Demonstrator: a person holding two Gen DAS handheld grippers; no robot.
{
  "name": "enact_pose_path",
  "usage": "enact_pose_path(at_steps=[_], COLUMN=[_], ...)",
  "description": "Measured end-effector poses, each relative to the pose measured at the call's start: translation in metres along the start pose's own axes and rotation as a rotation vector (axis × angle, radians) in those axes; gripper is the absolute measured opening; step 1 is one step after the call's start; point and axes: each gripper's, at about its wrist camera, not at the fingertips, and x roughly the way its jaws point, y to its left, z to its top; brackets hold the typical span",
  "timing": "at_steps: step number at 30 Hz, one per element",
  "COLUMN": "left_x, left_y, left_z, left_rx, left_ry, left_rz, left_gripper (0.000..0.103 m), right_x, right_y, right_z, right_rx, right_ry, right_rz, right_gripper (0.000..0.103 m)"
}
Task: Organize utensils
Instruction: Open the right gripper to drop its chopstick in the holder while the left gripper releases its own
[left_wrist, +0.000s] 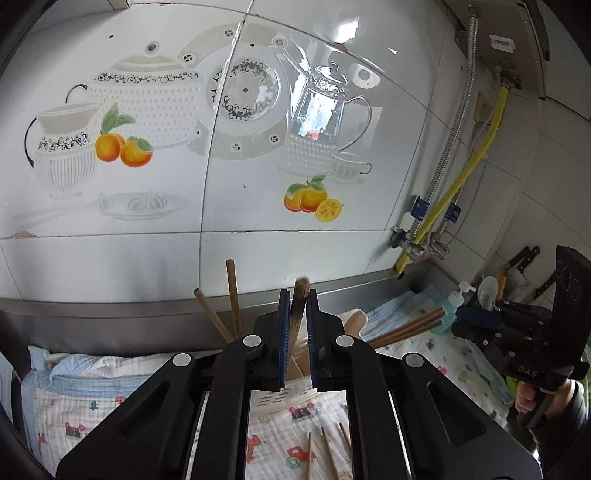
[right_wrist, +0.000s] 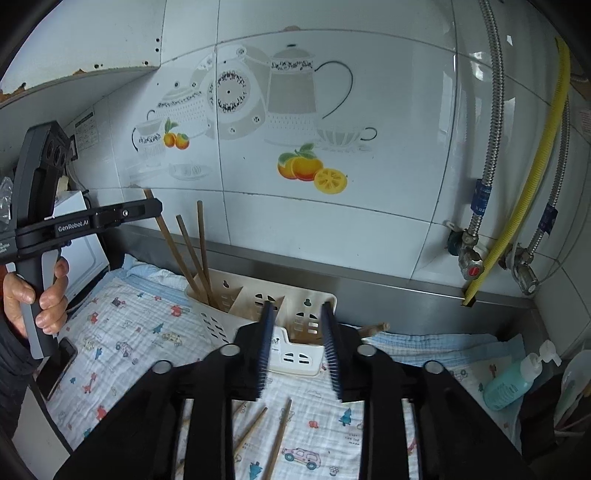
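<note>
On the patterned cloth covering the bench, the cream utensil holder already has three chopsticks leaning at about eleven o'clock in its left compartment. The left gripper has its jaws clenched on one dark-tipped chopstick that points up toward twelve o'clock, above the holder. The right gripper has its jaws released with nothing between them, aimed at the holder's middle. Loose chopsticks lie on the cloth at six o'clock. Risk, as I judge it: the held stick sits off-centre in the pads, so a loosening grip could let it tip and miss the compartment
</note>
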Motion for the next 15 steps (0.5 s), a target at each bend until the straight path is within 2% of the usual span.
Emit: enact_pose_path(at_steps=[3,5,11,13,15], left_x=[-0.012,-0.021,-0.042,-0.048,-0.054], left_y=[-0.001,-0.003,-0.012,-0.014,-0.016], left_z=[-0.005,-0.01,-0.032,-0.043,-0.055], left_rx=[0.001,0.009,0.02,0.025,0.029], left_ry=[-0.011,-0.015,-0.003,0.001,0.007], left_rz=[0.002,0.011,0.014,0.021,0.023], left_gripper=[0.024,0.024,0.025,0.036,0.041], right_x=[-0.012,-0.02,-0.036,-0.041,-0.045], right_y=[0.003,0.005,0.015,0.019,0.022], right_z=[-0.006,-0.012,-0.037,-0.047,-0.06], right_rx=[0.002,0.007,0.018,0.021,0.025], right_ry=[-0.021,-0.034,-0.038,-0.035,-0.029], right_rz=[0.001,0.0,0.008,0.008,0.006], right_gripper=[0.035,0.042,0.045,0.048,0.049])
